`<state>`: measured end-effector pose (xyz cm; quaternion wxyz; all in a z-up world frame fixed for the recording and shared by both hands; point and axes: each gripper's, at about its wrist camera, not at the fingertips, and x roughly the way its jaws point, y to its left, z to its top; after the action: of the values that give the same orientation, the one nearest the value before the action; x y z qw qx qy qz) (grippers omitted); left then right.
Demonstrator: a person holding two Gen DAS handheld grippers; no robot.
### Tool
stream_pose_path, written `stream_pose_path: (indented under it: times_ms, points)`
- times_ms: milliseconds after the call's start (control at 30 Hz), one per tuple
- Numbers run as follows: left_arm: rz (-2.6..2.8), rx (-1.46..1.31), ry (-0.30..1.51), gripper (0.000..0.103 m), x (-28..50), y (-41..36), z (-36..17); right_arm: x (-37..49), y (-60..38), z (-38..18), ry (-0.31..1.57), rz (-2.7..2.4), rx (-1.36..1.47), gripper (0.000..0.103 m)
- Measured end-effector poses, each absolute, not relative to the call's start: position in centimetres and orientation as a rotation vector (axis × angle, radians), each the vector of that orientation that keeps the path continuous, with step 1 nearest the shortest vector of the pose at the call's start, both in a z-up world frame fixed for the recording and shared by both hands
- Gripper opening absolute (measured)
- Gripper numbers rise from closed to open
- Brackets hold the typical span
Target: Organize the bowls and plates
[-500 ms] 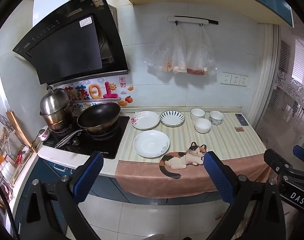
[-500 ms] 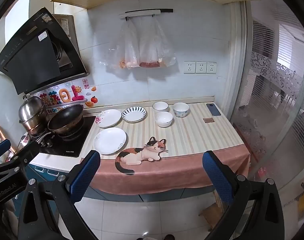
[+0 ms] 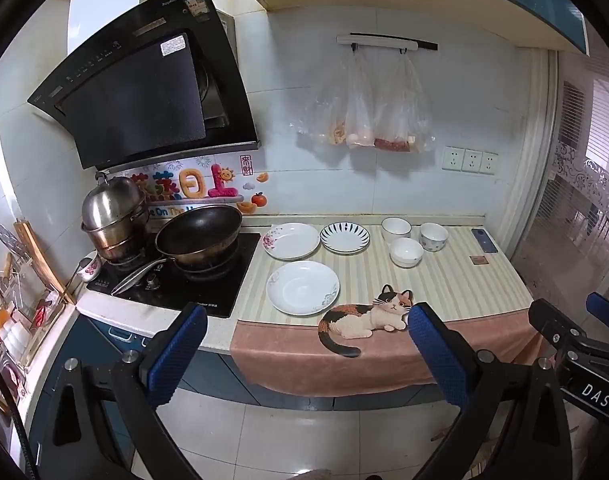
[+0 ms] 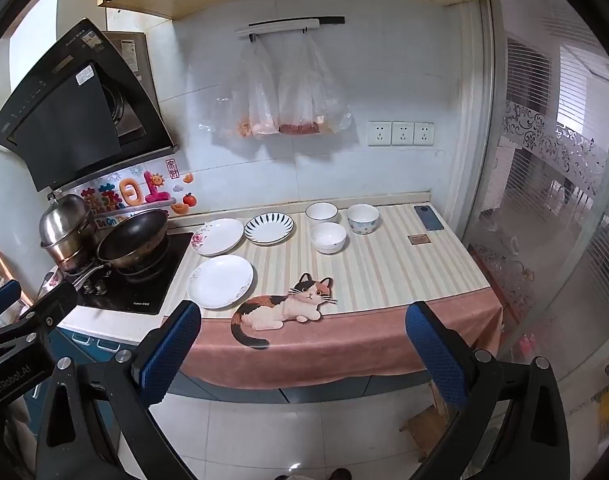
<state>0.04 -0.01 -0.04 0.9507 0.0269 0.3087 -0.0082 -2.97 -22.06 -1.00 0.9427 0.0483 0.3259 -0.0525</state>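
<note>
Three plates lie on the striped counter mat: a white plate at the front, a flowered plate behind it, and a blue-striped plate to its right. Three bowls stand further right: two white bowls and a patterned bowl. The same plates and bowls show in the right wrist view. My left gripper and right gripper are both open and empty, held back from the counter above the floor.
A black wok and a steel pot sit on the stove at left. A phone lies at the counter's far right. Plastic bags hang on the wall. A glass door stands on the right.
Both views have shifted only slightly. Nothing on the counter has moved.
</note>
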Motion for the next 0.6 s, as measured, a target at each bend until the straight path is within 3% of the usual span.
stream_pose_path:
  times_ms: [600]
  points:
    - [-0.017,0.051,0.624,0.103,-0.24,-0.11,0.93,-3.42,-22.04,-0.67,0.657,-0.107,0.101,0.103]
